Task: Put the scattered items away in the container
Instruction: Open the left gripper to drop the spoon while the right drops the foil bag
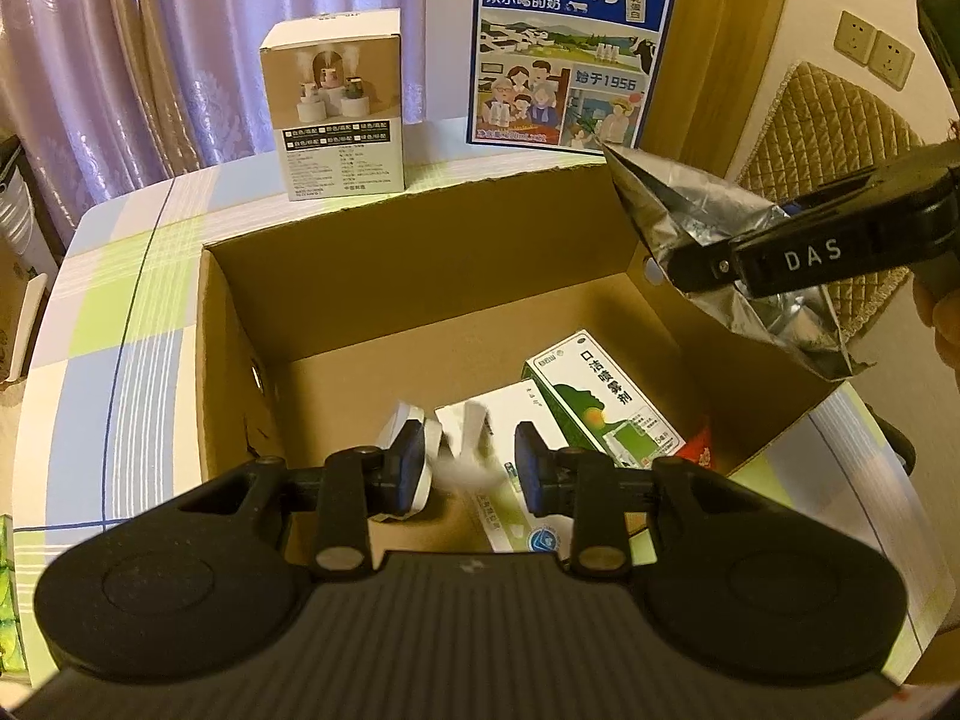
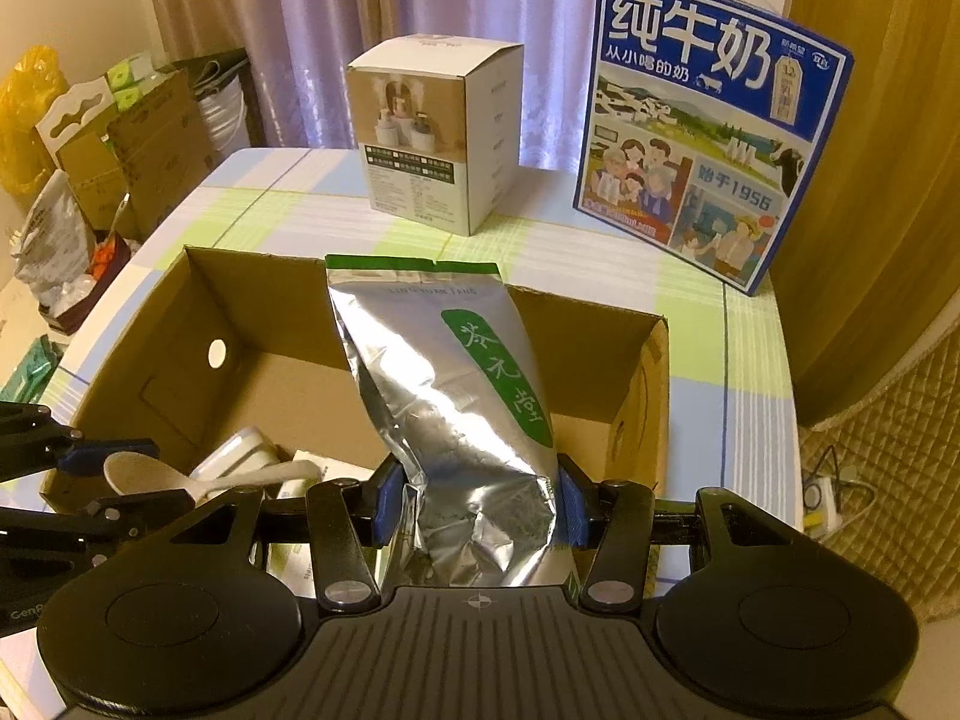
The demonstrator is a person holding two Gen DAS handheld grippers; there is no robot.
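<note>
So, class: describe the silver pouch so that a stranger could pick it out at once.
Find the open cardboard box on the checked table. Above its right side, the right tool grips a pouch. It is the only crinkled silver foil thing, with a green oval label.

A white cardboard product box [image 2: 435,135] stands upright on the green, blue and white checked tablecloth [image 2: 540,240]. At its three o'clock stands a blue printed milk carton [image 2: 714,126]. Lilac curtains [image 2: 336,30] hang behind.
</note>
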